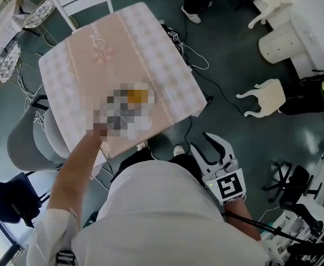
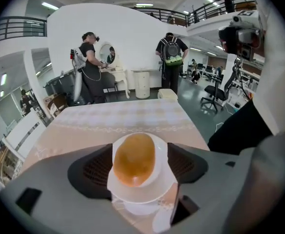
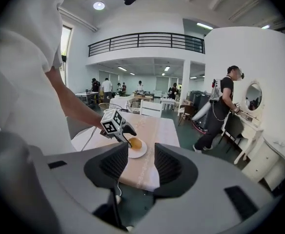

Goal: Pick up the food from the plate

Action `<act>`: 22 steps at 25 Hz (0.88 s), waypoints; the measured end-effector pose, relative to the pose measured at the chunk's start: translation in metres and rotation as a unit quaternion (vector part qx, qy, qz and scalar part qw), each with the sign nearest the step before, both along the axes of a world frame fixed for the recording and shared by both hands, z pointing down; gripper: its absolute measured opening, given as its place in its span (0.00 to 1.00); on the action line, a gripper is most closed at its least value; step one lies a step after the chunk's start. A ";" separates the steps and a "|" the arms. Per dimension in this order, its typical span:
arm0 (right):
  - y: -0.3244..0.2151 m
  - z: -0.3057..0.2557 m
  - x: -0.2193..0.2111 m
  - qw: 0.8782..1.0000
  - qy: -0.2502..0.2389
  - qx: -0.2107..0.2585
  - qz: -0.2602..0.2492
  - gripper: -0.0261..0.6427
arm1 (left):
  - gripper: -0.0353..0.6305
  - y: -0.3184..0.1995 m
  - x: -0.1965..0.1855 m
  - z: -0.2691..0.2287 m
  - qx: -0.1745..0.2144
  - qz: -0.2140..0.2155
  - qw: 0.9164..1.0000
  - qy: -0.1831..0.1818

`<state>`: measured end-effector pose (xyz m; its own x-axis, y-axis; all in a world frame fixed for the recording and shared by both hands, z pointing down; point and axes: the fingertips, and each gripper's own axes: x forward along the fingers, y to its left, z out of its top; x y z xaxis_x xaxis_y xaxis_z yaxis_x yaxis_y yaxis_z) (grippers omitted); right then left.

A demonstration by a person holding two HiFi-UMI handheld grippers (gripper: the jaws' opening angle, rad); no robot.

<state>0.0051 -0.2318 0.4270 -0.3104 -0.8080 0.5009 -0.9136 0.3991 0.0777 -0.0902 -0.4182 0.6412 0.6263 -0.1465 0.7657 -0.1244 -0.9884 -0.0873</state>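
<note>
Food (image 2: 134, 159) sits on the plate (image 2: 166, 177) on the tabletop (image 2: 132, 116); left gripper (image 2: 138, 169) jaws gape at its nine and three, gripping nothing; an off-centre squeeze could roll it away, plate skidding; right gripper (image 3: 135, 165) hangs wide, empty.

Head view: left gripper (image 3: 130, 139), plate (image 2: 132, 195), food (image 1: 137, 97) mostly lost under blur.

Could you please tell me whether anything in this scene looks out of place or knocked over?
A small white chair on the floor, right of the table, appears to lie on its side, legs pointing sideways. The bread roll sits squarely on its plate.
</note>
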 end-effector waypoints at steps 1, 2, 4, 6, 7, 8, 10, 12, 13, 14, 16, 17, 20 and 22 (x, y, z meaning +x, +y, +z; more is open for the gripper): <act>0.001 0.002 0.001 1.000 0.001 -0.006 0.012 0.29 | 0.58 -0.002 0.001 0.009 -0.003 0.009 1.000 -0.008; 0.003 0.003 0.002 1.000 0.003 -0.010 0.023 0.29 | 0.58 -0.004 0.001 0.017 -0.005 0.015 1.000 -0.015; 0.006 0.003 0.004 0.999 0.008 -0.016 0.040 0.29 | 0.59 -0.008 0.001 0.029 -0.008 0.021 0.999 -0.024; 0.008 0.001 0.008 0.998 0.013 -0.020 0.055 0.29 | 0.59 -0.012 0.002 0.035 -0.006 0.024 0.999 -0.026; 0.010 0.001 0.010 0.998 0.015 -0.023 0.063 0.29 | 0.59 -0.014 0.003 0.036 -0.003 0.025 0.999 -0.025; 0.012 0.002 0.012 0.997 0.017 -0.028 0.070 0.29 | 0.59 -0.015 0.004 0.037 0.002 0.025 0.999 -0.024; 0.014 0.004 0.014 0.996 0.021 -0.034 0.078 0.29 | 0.59 -0.017 0.006 0.037 0.009 0.028 0.999 -0.024; 0.013 0.004 0.014 0.996 0.023 -0.034 0.079 0.29 | 0.59 -0.017 0.007 0.038 0.013 0.033 0.999 -0.028; 0.013 0.004 0.013 0.996 0.024 -0.034 0.078 0.29 | 0.59 -0.017 0.006 0.039 0.013 0.035 0.999 -0.029; 0.013 0.005 0.012 0.996 0.023 -0.034 0.077 0.29 | 0.59 -0.017 0.006 0.039 0.011 0.035 0.999 -0.030; 0.013 0.007 0.009 0.996 0.021 -0.036 0.075 0.29 | 0.59 -0.016 0.005 0.040 0.006 0.033 0.999 -0.032; 0.013 0.008 0.008 0.996 0.019 -0.037 0.074 0.29 | 0.59 -0.017 0.005 0.039 0.004 0.031 0.999 -0.032; 0.014 0.008 0.005 0.997 0.018 -0.035 0.065 0.29 | 0.59 -0.016 0.004 0.036 -0.001 0.022 0.999 -0.028; 0.013 0.007 0.005 0.997 0.016 -0.034 0.060 0.29 | 0.59 -0.015 0.004 0.032 -0.001 0.014 1.000 -0.024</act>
<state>0.0103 -0.2185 0.4343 -0.1959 -0.8024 0.5637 -0.9528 0.2918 0.0843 -0.0858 -0.4337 0.6729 0.5934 -0.1274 0.7948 -0.0930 -0.9916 -0.0895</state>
